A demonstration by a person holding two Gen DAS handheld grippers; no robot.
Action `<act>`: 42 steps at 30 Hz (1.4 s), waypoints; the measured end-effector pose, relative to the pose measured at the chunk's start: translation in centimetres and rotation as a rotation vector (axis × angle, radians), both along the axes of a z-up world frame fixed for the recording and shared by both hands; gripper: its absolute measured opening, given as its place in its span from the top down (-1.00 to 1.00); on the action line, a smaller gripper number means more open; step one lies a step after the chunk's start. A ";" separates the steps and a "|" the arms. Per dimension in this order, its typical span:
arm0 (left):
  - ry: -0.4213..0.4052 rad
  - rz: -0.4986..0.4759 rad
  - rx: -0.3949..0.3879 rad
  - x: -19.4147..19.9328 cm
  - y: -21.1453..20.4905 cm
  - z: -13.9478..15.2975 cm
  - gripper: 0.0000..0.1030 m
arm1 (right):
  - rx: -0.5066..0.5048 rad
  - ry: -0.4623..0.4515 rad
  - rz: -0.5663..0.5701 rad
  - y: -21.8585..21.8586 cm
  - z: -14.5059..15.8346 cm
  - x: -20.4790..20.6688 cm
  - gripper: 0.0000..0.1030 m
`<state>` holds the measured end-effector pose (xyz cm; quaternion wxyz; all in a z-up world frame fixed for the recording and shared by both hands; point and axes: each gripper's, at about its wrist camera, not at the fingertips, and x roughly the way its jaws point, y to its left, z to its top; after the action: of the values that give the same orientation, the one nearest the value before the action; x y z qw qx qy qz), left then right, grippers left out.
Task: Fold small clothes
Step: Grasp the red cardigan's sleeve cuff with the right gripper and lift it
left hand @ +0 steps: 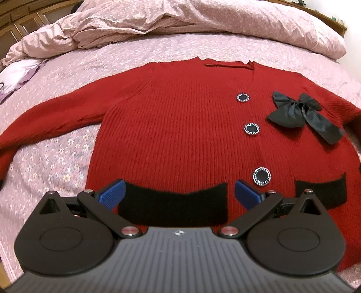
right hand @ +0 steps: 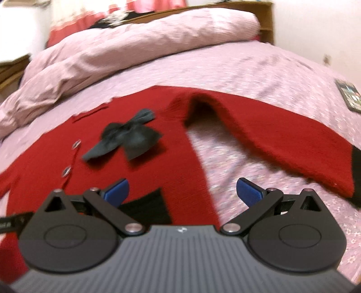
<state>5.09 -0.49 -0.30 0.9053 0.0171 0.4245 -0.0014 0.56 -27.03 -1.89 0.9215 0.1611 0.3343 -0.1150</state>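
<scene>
A small red knit cardigan [left hand: 171, 126] lies flat, front up, on the pink bedspread [left hand: 52, 162]. It has three black buttons [left hand: 251, 129], a black bow [left hand: 300, 115] and black pocket bands [left hand: 173, 207]. My left gripper [left hand: 180, 191] hovers open over the left pocket band near the hem, holding nothing. In the right wrist view the cardigan [right hand: 144, 171] shows blurred, its right sleeve [right hand: 282, 139] stretched out to the right with a black cuff [right hand: 356, 171]. My right gripper [right hand: 182, 191] is open above the cardigan's right edge, with nothing between its fingers.
A rumpled pink duvet [left hand: 185, 20] is heaped along the far side of the bed. A phone [right hand: 349, 94] lies on the bedspread at the far right. A white and purple cloth [left hand: 15, 78] sits at the far left. Wooden furniture stands behind the bed.
</scene>
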 end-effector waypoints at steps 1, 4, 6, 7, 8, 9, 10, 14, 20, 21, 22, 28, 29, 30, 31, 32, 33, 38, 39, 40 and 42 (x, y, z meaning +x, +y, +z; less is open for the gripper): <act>0.002 0.001 0.003 0.3 -0.1 0.0 -1.00 | 0.017 -0.001 -0.020 -0.8 -0.1 0.1 -1.00; 0.007 0.000 0.008 1.0 -0.4 0.0 -1.00 | 0.056 -0.007 -0.067 -2.7 -0.3 0.5 -1.00; 0.008 0.000 0.014 1.5 -0.5 0.0 -1.00 | 0.082 -0.011 -0.097 -3.6 -0.4 1.0 -1.00; 0.009 -0.001 0.017 1.7 -0.6 0.0 -1.00 | 0.097 -0.011 -0.111 -4.1 -0.5 1.2 -1.00; 0.009 -0.002 0.018 1.9 -0.7 0.0 -1.00 | 0.116 -0.013 -0.122 -4.5 -0.5 1.4 -1.00; 0.010 -0.001 0.020 2.0 -0.7 0.1 -1.00 | 0.141 -0.017 -0.134 -5.0 -0.6 1.7 -1.00; 0.010 0.000 0.021 2.1 -0.7 0.1 -1.00 | 0.166 -0.020 -0.146 -5.4 -0.7 1.9 -1.00; 0.021 0.004 0.028 2.3 -0.9 0.0 -1.00 | 0.276 -0.044 -0.187 -6.9 -1.2 2.8 -1.00; 0.035 0.009 0.030 2.4 -0.8 -0.3 -1.00 | 0.442 -0.066 -0.275 -9.1 -2.4 3.2 -1.00; 0.036 0.009 0.030 2.4 -0.8 -0.3 -1.00 | 0.453 -0.073 -0.287 -9.3 -2.5 3.0 -1.00; 0.037 0.009 0.032 2.4 -0.8 -0.4 -1.00 | 0.465 -0.080 -0.298 -9.6 -2.5 2.8 -1.00; 0.046 0.007 0.032 3.2 -0.7 -1.6 -1.00 | 0.538 -0.101 -0.362 -11.3 -2.7 1.3 -1.00; 0.051 0.006 0.035 3.4 -0.6 -1.9 -1.00 | 0.541 -0.100 -0.382 -11.7 -2.8 1.1 -1.00; 0.056 0.003 0.034 3.6 -0.6 -2.2 -1.00 | 0.540 -0.099 -0.395 -12.0 -2.9 0.9 -1.00; 0.057 -0.001 0.028 3.7 -0.6 -2.3 -1.00 | 0.536 -0.092 -0.410 -12.3 -3.0 0.9 -1.00; 0.055 -0.003 0.023 3.8 -0.5 -2.4 -1.00 | 0.531 -0.085 -0.419 -12.6 -3.3 0.5 -1.00; 0.054 -0.005 0.018 3.9 -0.5 -2.5 -1.00 | 0.523 -0.115 -0.445 -12.7 -3.6 0.3 -1.00; 0.058 -0.019 0.001 4.2 -0.2 -2.9 -1.00 | 0.465 -0.127 -0.445 -12.2 -4.2 1.1 -1.00; 0.059 -0.021 0.000 4.2 -0.2 -3.0 -1.00 | 0.450 -0.128 -0.447 -12.0 -4.2 1.2 -1.00; 0.060 -0.021 -0.003 4.3 -0.2 -3.0 -1.00 | 0.444 -0.132 -0.451 -12.0 -4.2 1.2 -1.00; 0.063 -0.018 -0.013 4.4 -0.1 -3.2 -1.00 | 0.446 -0.147 -0.458 -12.0 -4.2 1.0 -0.87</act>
<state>9.46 -0.58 -3.47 0.8914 0.0150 0.4528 -0.0128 1.60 -39.06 -6.10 0.8354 0.4376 0.2389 -0.2314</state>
